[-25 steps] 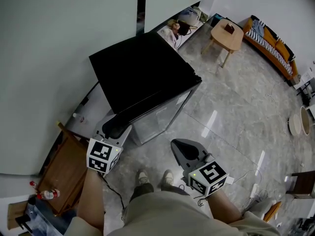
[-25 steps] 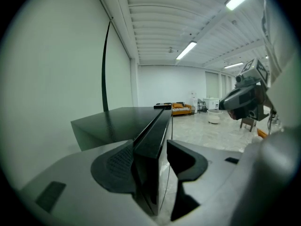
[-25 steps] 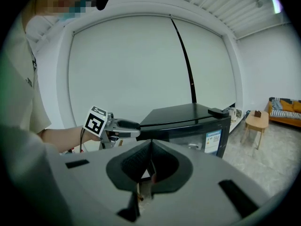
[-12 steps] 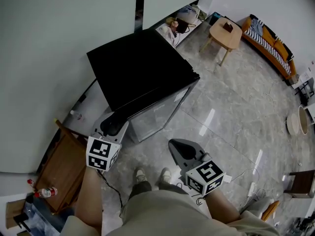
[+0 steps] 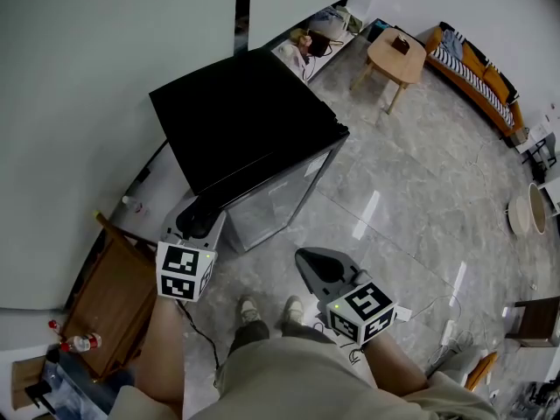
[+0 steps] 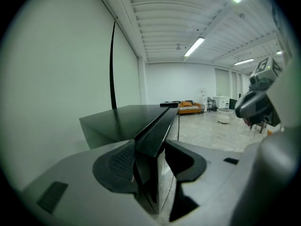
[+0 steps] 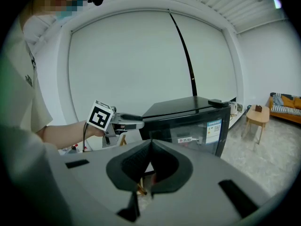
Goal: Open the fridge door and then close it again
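Observation:
A low black fridge [image 5: 236,121] stands on the floor against the wall, its glass door [image 5: 276,204] facing me and lying flush with the body. My left gripper [image 5: 199,208] is at the door's top left corner. In the left gripper view the door's top edge [image 6: 157,126] runs between the jaws of the left gripper [image 6: 150,157]. They have just been closing, and both pads sit against the edge. My right gripper [image 5: 304,257] hangs shut and empty over the floor in front of the fridge. The right gripper view shows the right gripper [image 7: 150,147], the door [image 7: 197,131] and the left gripper [image 7: 134,119].
A wooden chair [image 5: 109,300] stands close to the left of the fridge, with bottles [image 5: 74,344] beside it. My feet [image 5: 249,311] are just in front of the fridge. A small wooden table [image 5: 398,55] and an orange sofa [image 5: 477,73] stand far right.
The head view has drifted slightly. The left gripper stays at the door's corner and the right gripper keeps its place.

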Tool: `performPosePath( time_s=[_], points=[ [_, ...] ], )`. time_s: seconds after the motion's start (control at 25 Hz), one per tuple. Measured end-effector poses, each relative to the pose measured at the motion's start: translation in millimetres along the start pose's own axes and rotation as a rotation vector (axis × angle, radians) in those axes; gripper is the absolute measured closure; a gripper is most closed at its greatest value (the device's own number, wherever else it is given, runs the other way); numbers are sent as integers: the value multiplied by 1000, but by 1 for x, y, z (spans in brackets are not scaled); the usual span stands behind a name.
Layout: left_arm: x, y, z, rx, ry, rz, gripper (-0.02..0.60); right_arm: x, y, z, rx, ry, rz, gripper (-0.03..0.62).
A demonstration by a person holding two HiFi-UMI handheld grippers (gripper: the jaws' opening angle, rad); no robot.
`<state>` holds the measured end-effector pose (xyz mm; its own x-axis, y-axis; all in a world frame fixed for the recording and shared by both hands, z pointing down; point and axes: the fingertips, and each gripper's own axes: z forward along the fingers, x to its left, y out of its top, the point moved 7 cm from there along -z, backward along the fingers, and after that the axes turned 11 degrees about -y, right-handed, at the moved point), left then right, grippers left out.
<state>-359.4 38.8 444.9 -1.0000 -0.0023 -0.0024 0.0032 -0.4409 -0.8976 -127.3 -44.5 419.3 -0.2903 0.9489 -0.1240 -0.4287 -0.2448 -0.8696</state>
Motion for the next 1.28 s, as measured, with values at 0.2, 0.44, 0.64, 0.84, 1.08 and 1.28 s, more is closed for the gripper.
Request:
performPosePath(
  time_s=[0.2,0.44,0.64,0.84,1.08,1.28],
  points=[
    [-6,0,-4,17,-10,1,388,3,0,1,-10,-1,-3,597],
    [-42,-4,-14,38,-38,47,397,3,-2,1,-5,-4,-18,597],
    [-56,-5,-15,86,-9,129,400,3,-8,-7,-2,-18,-22,597],
    [-72,-8,-20,74,-42,101,400,-1,-15,-17,3,-30,-16,597],
    [-95,-8,-29,62,-118,72,414,-8,-22,-29,13,-59,-10,597],
    [-118,-11,-32,17,-182,61,417,-15,-28,-40,0,-89,14,597]
  ],
)
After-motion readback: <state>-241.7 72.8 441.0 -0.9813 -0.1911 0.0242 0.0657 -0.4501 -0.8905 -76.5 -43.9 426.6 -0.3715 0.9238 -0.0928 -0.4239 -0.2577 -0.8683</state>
